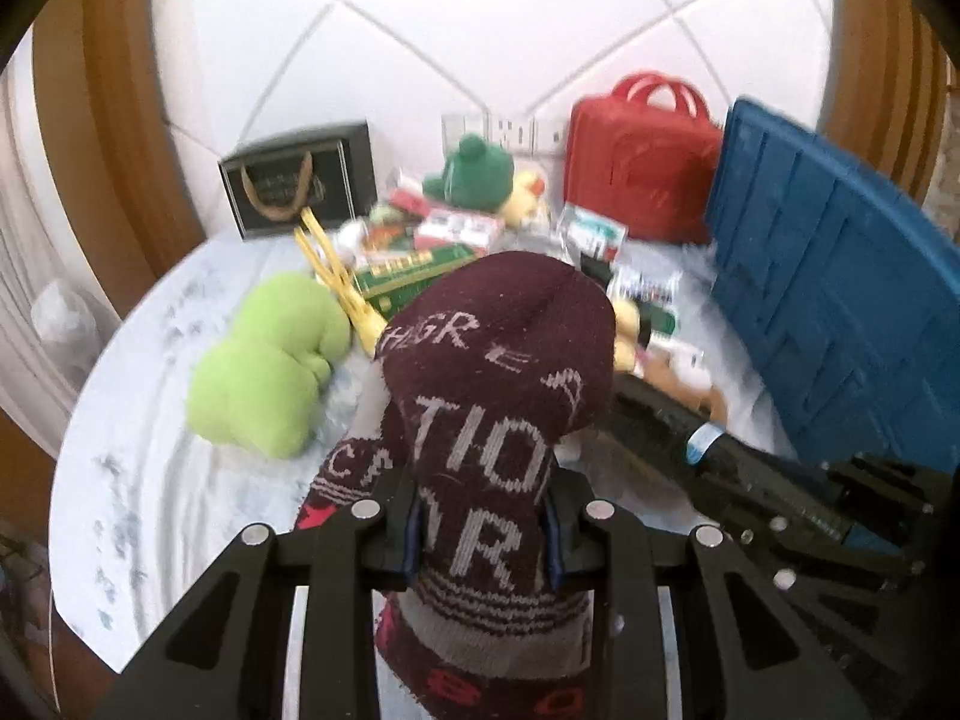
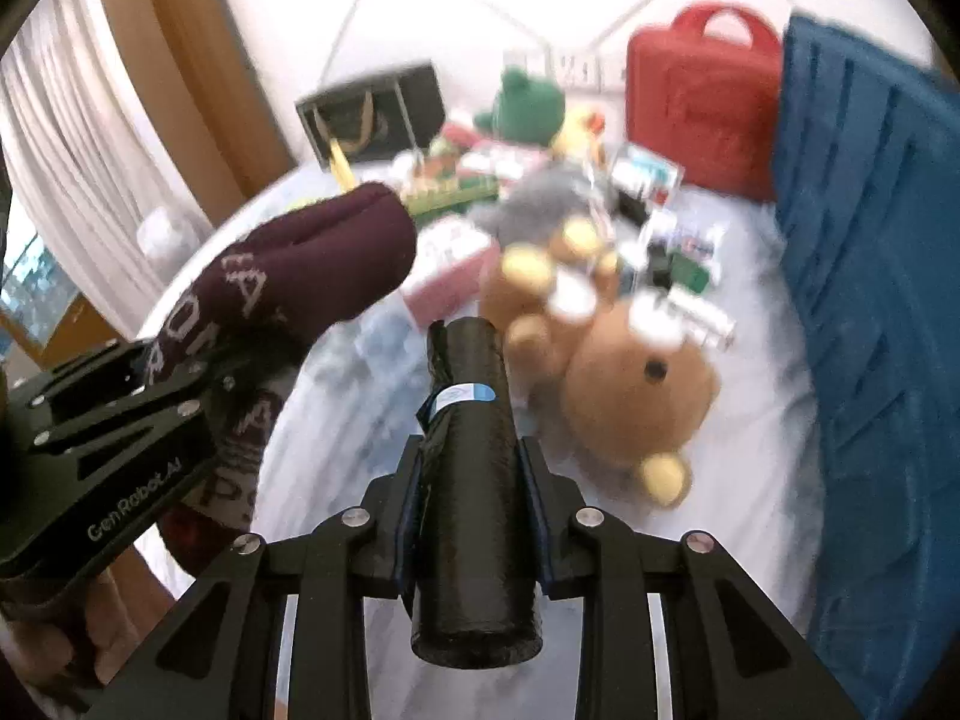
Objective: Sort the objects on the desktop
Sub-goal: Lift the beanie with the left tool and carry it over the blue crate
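In the left wrist view my left gripper (image 1: 483, 540) is shut on a maroon knitted sock (image 1: 498, 360) with grey lettering, which sticks up and forward from the pads. The right wrist view shows my right gripper (image 2: 474, 510) shut on a black roll (image 2: 468, 420) with a blue and white label band, held lengthwise between the fingers. Both are held above the white-covered table (image 1: 156, 480). The sock (image 2: 312, 264) and the left gripper (image 2: 120, 420) appear at the left of the right wrist view. The roll (image 1: 660, 420) shows at the right of the left wrist view.
A light green plush (image 1: 270, 372) lies on the left, a brown teddy bear (image 2: 630, 384) under the roll. Small boxes and packets (image 1: 456, 228) are heaped mid-table. Behind them are a dark green plush (image 1: 474, 171), a black gift bag (image 1: 294, 180) and a red case (image 1: 642, 174). A blue crate (image 1: 840, 276) walls the right.
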